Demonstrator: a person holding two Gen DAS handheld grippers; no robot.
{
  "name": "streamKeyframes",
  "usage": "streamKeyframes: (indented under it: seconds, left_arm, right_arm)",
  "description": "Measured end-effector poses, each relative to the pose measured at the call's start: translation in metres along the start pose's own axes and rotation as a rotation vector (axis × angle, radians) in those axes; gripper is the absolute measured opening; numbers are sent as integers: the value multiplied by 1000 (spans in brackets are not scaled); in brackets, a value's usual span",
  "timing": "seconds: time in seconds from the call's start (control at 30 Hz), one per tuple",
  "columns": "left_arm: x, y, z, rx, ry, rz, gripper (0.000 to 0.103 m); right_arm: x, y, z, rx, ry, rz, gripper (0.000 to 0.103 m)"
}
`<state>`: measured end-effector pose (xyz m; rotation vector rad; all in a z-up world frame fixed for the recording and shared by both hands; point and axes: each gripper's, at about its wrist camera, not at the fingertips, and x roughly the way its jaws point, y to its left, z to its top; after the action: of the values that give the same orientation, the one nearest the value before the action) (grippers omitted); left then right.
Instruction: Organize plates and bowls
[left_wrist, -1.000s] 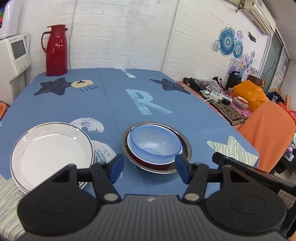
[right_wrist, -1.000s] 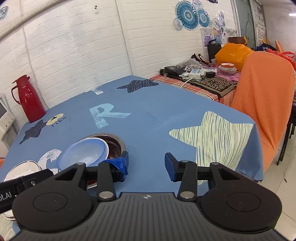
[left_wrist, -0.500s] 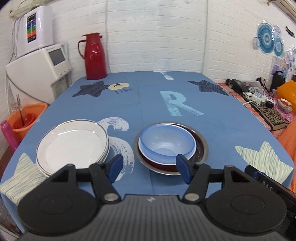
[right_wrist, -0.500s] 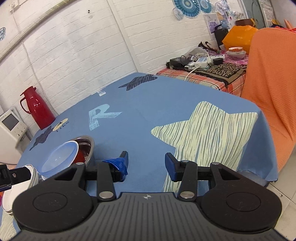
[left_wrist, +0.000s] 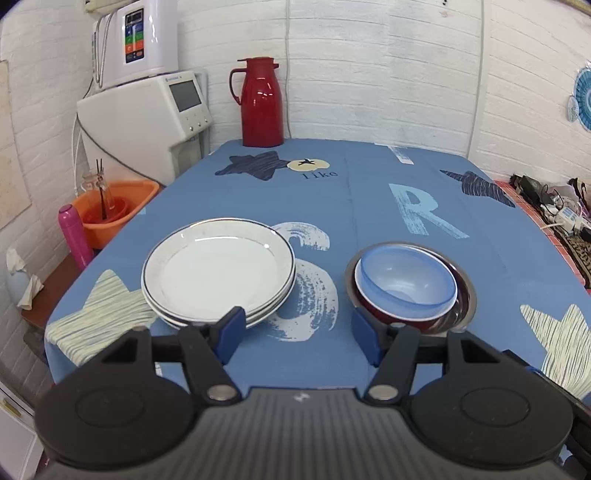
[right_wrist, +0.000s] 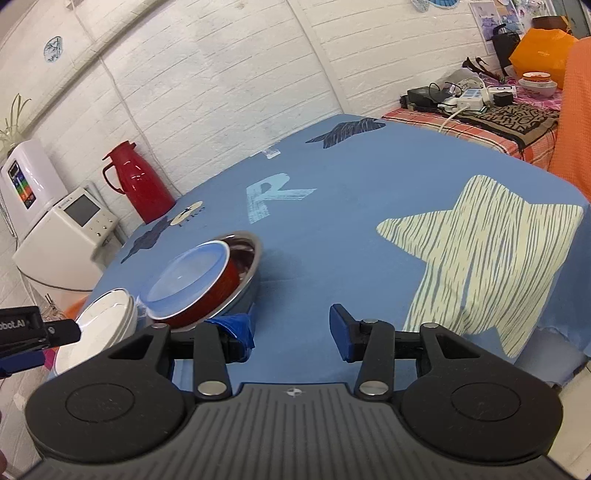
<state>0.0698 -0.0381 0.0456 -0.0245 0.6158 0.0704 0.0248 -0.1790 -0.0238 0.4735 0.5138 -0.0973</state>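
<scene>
1. Left wrist view: white plates (left_wrist: 218, 275) sit in one stack on the near-left part of the surface (left_wrist: 369, 192). At least two rims show at the edge; the exact count is unclear.
2. Just beside them, apart and to the right, bowls sit nested: blue bowl (left_wrist: 406, 282) inside red bowl (left_wrist: 391, 314) inside steel bowl (left_wrist: 463, 295).
3. Judgement: sorting looks nearly or fully done. Plates are with plates and bowls with bowls, and no loose dish shows in either view. What may be left is squaring up the nest.
4. Right wrist view: the red bowl (right_wrist: 207, 295) and blue bowl (right_wrist: 184, 273) lie tilted within the steel bowl (right_wrist: 242, 266), not seated level. The plate stack (right_wrist: 99, 325) lies beyond them, partly hidden.
5. Left claw (left_wrist: 297, 338): jaws wide apart, holding nothing, hovering over the gap between the stacks.
6. Right claw (right_wrist: 291, 332): jaws apart, empty, poised right of the bowls over bare cloth. Blue tape on its left finger (right_wrist: 236, 326) looks loose and crumpled.
7. Materials: plates are glossy glazed ceramic, shallow, with a thin dark rim line. The blue bowl is translucent, plastic-looking, round and deep. The red one is glossy and opaque. The steel one is mirror-bright with a wide flared lip, likely slick to grip.
8. The surface wears a matte blue printed cloth with stars and a letter R.
</scene>
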Motion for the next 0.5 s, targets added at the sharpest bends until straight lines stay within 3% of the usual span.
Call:
streamKeyframes:
  seconds: [0.27, 0.5]
  left_arm:
    - [-3, 8, -38, 101, 11, -103, 63]
    - [-15, 25, -51, 89, -13, -190, 63]
  right_arm:
    - [-22, 28, -31, -26, -36, -31, 29]
    - [-37, 55, -37, -101, -74, -75, 29]
